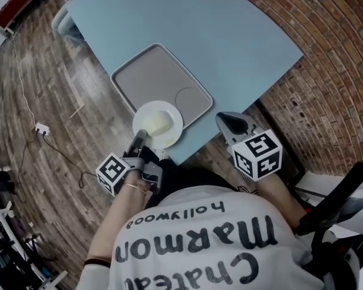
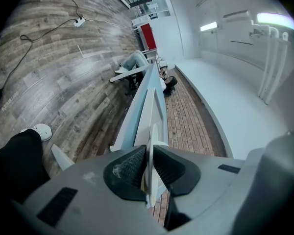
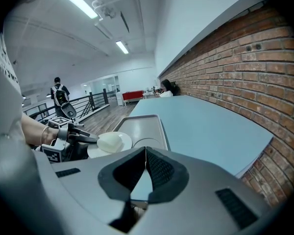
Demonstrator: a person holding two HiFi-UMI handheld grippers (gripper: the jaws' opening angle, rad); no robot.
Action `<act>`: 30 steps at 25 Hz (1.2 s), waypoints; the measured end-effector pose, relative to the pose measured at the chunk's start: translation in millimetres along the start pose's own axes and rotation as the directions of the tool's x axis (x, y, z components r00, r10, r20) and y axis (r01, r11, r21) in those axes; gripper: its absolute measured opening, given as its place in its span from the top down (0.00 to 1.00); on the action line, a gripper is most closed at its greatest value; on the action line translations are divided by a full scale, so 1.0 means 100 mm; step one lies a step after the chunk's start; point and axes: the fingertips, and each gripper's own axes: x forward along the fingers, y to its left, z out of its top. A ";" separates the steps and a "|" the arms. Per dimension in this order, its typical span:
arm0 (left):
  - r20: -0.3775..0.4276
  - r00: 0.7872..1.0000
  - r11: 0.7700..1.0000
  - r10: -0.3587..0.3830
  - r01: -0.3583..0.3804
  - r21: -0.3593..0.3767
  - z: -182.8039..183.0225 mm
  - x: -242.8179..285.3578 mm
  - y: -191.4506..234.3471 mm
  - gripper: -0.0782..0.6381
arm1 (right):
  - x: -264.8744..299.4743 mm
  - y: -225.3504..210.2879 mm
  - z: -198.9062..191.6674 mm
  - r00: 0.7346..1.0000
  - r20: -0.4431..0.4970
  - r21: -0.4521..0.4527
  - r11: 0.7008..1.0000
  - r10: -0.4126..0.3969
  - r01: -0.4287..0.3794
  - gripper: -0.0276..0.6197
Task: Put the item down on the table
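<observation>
The white plate hangs over the near corner of the grey tray and the near edge of the light blue table. I cannot tell if it touches the tray. On the plate lies a pale rounded lump.

The left gripper has its fingers clenched on the near rim of the plate. In the left gripper view, the thin rim stands between the two ribbed pads.

The right gripper is just beside the plate, at the table edge and apart from it. Its fingers are pressed together with nothing between them.

On the right of the table is a brick wall, and on the left a wooden floor.
</observation>
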 end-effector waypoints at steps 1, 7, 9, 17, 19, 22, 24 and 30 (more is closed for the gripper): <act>-0.003 1.000 1.000 0.003 -0.003 0.000 -0.01 0.02 0.00 0.83 | 0.01 -0.02 0.00 1.000 0.000 0.002 1.000 -0.002 0.002 0.94; -0.011 1.000 1.000 0.004 -0.004 0.010 -0.03 0.11 -0.03 0.83 | 0.05 -0.08 0.02 1.000 0.000 0.007 1.000 -0.004 0.004 0.94; -0.014 1.000 0.999 0.025 -0.024 0.040 -0.03 0.10 -0.02 0.83 | 0.06 -0.07 0.02 1.000 -0.002 0.007 1.000 -0.002 0.003 0.94; -0.013 0.993 0.957 0.114 -0.106 0.271 -0.03 0.12 -0.07 0.83 | 0.14 -0.08 0.03 1.000 -0.004 0.011 1.000 0.009 -0.009 0.94; -0.022 0.991 0.932 0.132 -0.117 0.344 -0.04 0.13 -0.08 0.83 | 0.15 -0.09 0.02 1.000 -0.006 0.013 1.000 0.012 -0.011 0.94; -0.027 0.989 0.907 0.145 -0.121 0.404 -0.04 0.14 -0.09 0.83 | 0.17 -0.09 0.02 1.000 -0.007 0.012 1.000 0.016 -0.016 0.94; -0.025 0.988 0.890 0.151 -0.125 0.438 -0.03 0.15 -0.09 0.83 | 0.18 -0.09 0.02 1.000 -0.008 0.012 1.000 0.018 -0.018 0.94; 0.007 0.974 0.714 0.226 -0.171 0.679 0.02 0.25 -0.11 0.80 | 0.16 -0.12 -0.01 1.000 -0.014 0.017 1.000 0.021 -0.020 0.94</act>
